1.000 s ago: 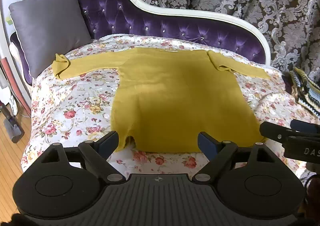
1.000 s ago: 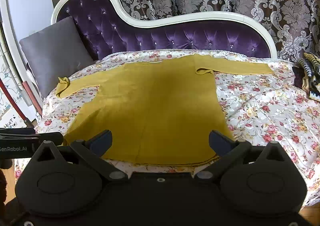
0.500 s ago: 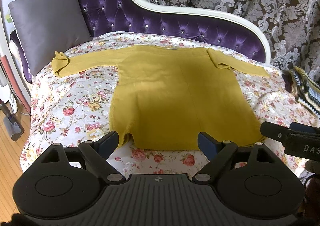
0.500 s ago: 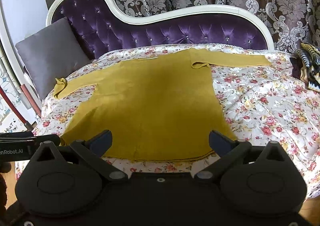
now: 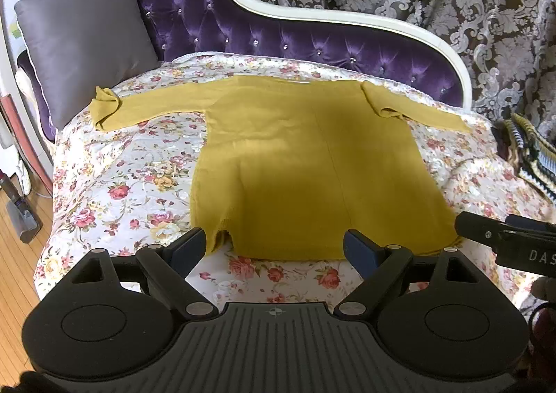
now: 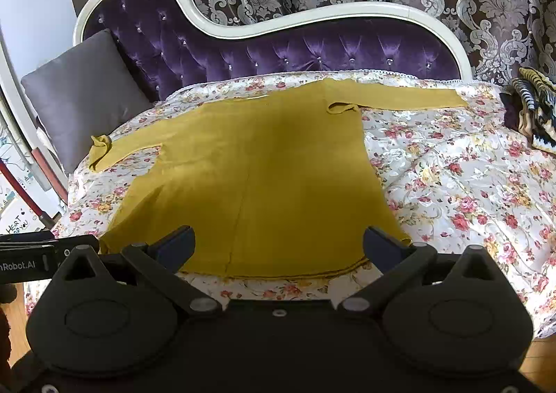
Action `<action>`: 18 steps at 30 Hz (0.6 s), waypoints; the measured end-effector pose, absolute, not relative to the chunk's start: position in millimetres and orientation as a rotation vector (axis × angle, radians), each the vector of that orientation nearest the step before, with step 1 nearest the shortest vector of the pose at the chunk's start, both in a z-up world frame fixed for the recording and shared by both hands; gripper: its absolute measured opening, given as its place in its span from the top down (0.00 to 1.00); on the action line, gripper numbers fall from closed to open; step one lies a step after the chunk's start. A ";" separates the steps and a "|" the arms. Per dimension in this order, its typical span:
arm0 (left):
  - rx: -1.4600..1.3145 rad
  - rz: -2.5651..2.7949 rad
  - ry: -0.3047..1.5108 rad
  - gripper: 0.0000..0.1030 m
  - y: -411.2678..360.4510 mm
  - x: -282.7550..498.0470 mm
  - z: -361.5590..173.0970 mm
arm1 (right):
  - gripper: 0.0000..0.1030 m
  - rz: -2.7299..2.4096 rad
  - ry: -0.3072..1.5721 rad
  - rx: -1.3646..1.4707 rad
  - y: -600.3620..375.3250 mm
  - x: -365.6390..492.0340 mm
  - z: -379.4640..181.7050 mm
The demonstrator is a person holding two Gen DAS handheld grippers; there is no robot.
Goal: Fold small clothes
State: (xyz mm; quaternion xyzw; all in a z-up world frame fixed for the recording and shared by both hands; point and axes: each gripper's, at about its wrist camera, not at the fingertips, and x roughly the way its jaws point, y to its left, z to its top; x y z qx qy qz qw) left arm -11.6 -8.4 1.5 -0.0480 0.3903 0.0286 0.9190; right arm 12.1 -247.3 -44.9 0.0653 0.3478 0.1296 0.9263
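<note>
The mustard sweater [image 5: 312,170] lies flat on the floral bedspread [image 5: 125,184], filling the centre of both wrist views, its hem toward the bottom of the frame and its neckline toward the purple tufted headboard [image 5: 278,41] at the top — so its long axis runs up the picture, away from the jaws, with the sleeves stretched out crosswise. The left gripper [image 5: 274,247] hangs just short of the hem with its jaws spread wide and nothing between them; the hem's lower left corner sits just beside its left finger. The right gripper [image 6: 278,247] stands the same way, jaws spread and empty, with the hem's lower right corner just beside its right finger. Each hand is therefore nearer its own side of the garment, and neither pad touches cloth. The left sleeve [image 5: 146,106] reaches to the upper left of the left view and ends in a bunched cuff near the grey cushion [image 5: 83,45]; the right sleeve [image 6: 399,97] runs toward the upper right of the right view, with a small fold where it meets the body. The knit looks soft and thin, smooth across the body with a faint centre crease — no fold has been made yet, by my reading. A striped garment [image 6: 535,111] lies at the right edge, well apart.
</note>
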 end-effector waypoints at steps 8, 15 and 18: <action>-0.097 0.061 0.805 0.16 -9.7 -10.7 0.6 | 0.01 0.267 0.721 0.136 -247.2 14.0 -45.6; -0.096 0.061 0.807 0.16 -10.5 -10.4 0.1 | 0.01 0.266 0.722 0.136 -247.1 14.1 -45.9; -0.096 0.061 0.808 0.16 -10.6 -10.3 0.1 | 0.01 0.264 0.724 0.135 -246.1 14.3 -46.2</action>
